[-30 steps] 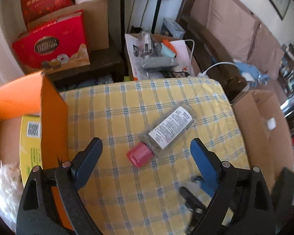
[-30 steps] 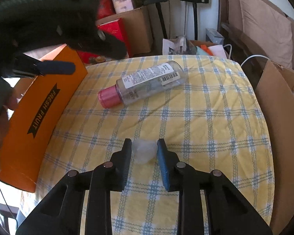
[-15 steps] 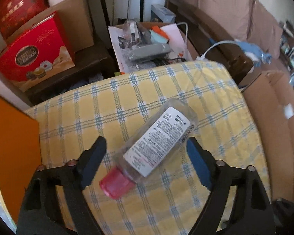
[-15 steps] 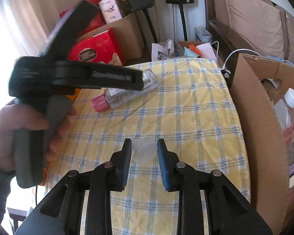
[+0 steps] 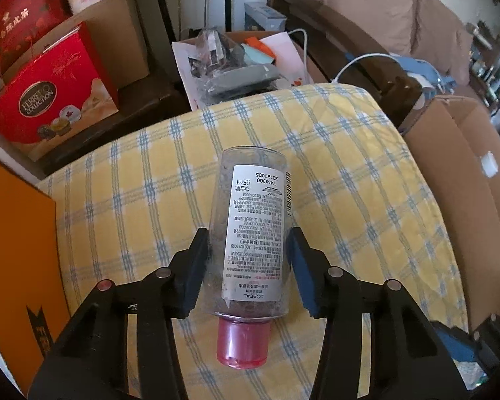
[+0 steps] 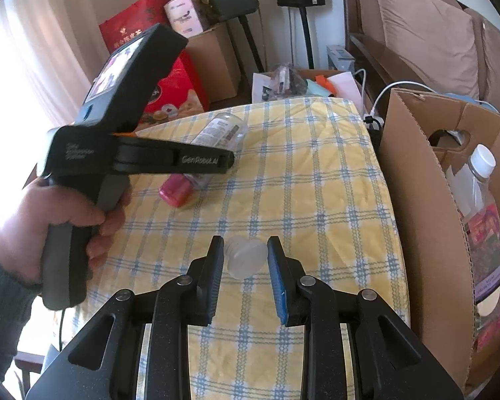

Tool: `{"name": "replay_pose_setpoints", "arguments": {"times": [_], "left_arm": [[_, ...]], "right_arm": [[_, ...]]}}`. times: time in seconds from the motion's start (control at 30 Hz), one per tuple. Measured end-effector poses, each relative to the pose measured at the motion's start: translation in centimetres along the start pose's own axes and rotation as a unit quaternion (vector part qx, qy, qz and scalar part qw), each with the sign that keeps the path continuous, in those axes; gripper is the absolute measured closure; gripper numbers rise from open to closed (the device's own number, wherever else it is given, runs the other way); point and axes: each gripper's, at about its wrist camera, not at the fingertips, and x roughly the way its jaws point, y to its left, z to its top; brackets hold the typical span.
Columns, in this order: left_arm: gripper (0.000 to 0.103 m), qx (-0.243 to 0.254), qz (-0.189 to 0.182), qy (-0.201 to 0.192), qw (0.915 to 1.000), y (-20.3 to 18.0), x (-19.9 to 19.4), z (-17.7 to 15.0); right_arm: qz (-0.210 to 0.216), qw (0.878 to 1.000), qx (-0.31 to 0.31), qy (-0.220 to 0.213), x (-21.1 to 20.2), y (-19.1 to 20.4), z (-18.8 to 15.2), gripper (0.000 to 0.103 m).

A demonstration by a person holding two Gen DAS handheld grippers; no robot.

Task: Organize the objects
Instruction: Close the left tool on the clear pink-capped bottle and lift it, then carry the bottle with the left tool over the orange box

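A clear bottle [image 5: 250, 233] with a pink cap and a white label lies on the yellow checked cloth [image 5: 350, 166]. It lies lengthwise between my left gripper's [image 5: 247, 236] fingers, cap towards the camera. The jaws are closing and both pads touch its sides. In the right wrist view the same bottle [image 6: 216, 133] rests on the cloth under the left gripper, which a hand [image 6: 60, 213] holds. My right gripper [image 6: 245, 243] is shut on a small frosted clear cap [image 6: 245, 258] just above the cloth's near part.
An orange fruit box [image 5: 16, 266] stands along the table's left side. On the right stands an open brown cardboard box [image 6: 416, 216] with a large white-capped bottle [image 6: 476, 193] inside. Red gift boxes [image 5: 50, 100], clutter and a sofa lie beyond the far edge.
My left gripper came down over the bottle and its jaws narrowed onto it. The bottle turned from slanted to in line with the fingers. The right gripper drew back, still holding the clear cap.
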Motion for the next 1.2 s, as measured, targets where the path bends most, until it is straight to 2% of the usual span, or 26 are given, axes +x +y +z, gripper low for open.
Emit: {"name": "replay_pose_setpoints", "arguments": {"times": [0.23,0.5,0.73,0.83,1.2], "left_arm": [[0.058,-0.017,-0.026,-0.021,0.9993,0.3,-3.5,-1.3],[0.058,-0.021,-0.034,-0.058,0.9975,0.9,-9.2,-2.6],[0.061,-0.032,-0.035,-0.073,0.9962,2.7,-13.3,-4.0],[0.067,-0.03,-0.03,-0.075,0.9963,3.2,-14.2,-4.6],[0.068,-0.041,-0.04,-0.084,0.9949,5.1,-16.5,-6.9]], "right_arm": [[-0.003,1.0,-0.007,-0.01,-1.1,0.4,0.6,0.077],[-0.009,0.999,-0.022,-0.028,-3.5,1.8,1.2,0.077],[-0.004,0.999,-0.033,-0.036,-5.0,3.8,2.0,0.077],[0.002,0.999,-0.036,-0.036,-5.4,4.8,2.3,0.077],[0.018,0.998,-0.042,-0.033,-6.1,7.7,2.6,0.077]]}}
